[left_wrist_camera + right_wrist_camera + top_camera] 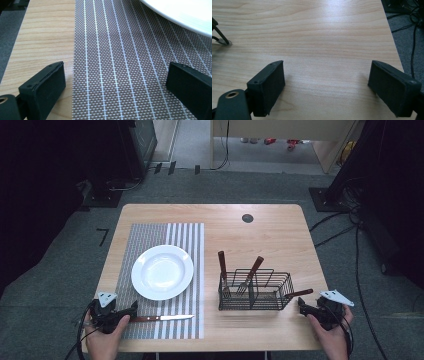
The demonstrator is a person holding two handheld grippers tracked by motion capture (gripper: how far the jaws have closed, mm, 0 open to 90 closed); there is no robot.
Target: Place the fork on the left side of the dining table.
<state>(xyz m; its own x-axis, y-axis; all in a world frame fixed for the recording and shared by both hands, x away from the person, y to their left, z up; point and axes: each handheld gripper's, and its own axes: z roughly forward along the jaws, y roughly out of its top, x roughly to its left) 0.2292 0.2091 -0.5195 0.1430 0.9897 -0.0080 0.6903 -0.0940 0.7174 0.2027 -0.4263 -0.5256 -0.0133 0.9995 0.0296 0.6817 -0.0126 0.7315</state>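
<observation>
Setting a place at the wooden table [270, 240] looks to be the work in hand, and it is sitting near its start. Lying across the table's left half is the striped placemat [150, 232], carrying a white plate [162, 272] with nothing on it. Standing to the right is the black wire cutlery caddy [255, 291], holding what look like a fork [248, 277] and another wooden-handled utensil [222, 269] upright, with a third handle [301, 293] poking out at its right end. Lying on the mat just below the plate is the wooden-handled knife [161, 318], so one piece is laid and the caddy's pieces are waiting. Resting at the knife's handle end, the left gripper [115, 82] is gaping wide over bare mat, grasping nothing. By the caddy's right end, the right gripper [327, 82] is spread wide over bare wood, likewise empty.
</observation>
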